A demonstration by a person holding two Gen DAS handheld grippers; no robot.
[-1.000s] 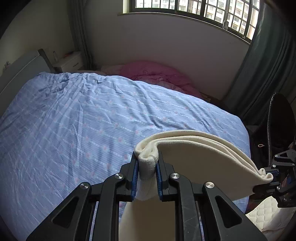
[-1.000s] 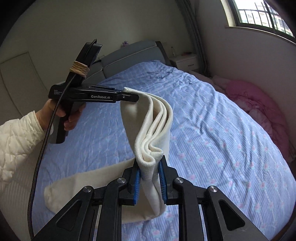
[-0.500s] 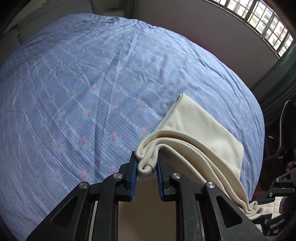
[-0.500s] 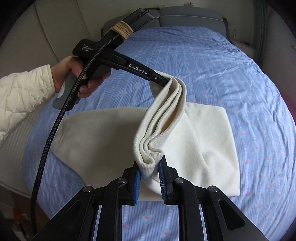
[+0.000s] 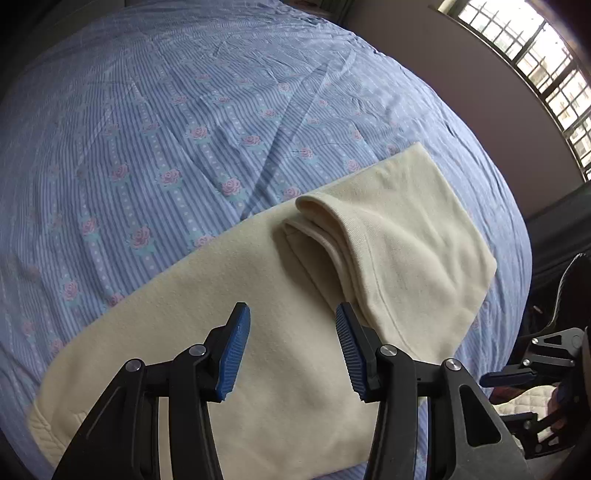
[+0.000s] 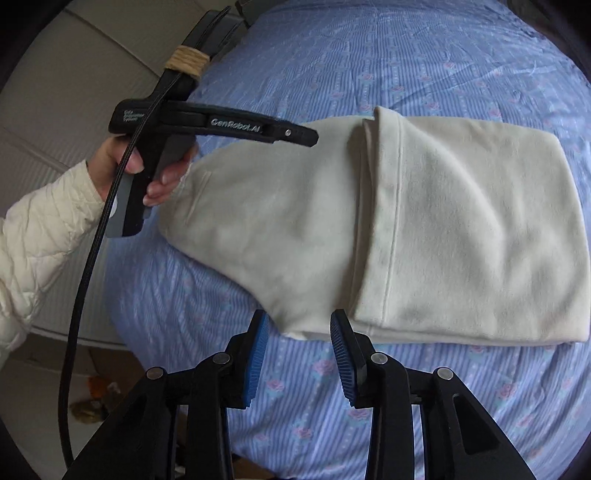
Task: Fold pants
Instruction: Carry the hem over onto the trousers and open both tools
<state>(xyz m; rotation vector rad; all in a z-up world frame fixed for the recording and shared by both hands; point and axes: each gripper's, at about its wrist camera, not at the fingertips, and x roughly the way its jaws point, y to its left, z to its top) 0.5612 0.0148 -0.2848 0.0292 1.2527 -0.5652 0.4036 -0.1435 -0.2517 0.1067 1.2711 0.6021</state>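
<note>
Now both tongs [image 5: 291, 354] [image 6: 299, 354] have just opened and let go, so the pants [image 6: 461, 221] lie folded over on the bed [image 6: 406, 55].

place: home bedroom | evidence: wide bed [image 5: 184, 110] under a blue striped sheet printed with pink roses; grey padded headboard [image 6: 255, 7] at its far end; barred window [image 5: 535, 55] set high in a plain wall; dark curtain [image 5: 561, 218] hanging beside it | surface: sheet lightly creased
</note>
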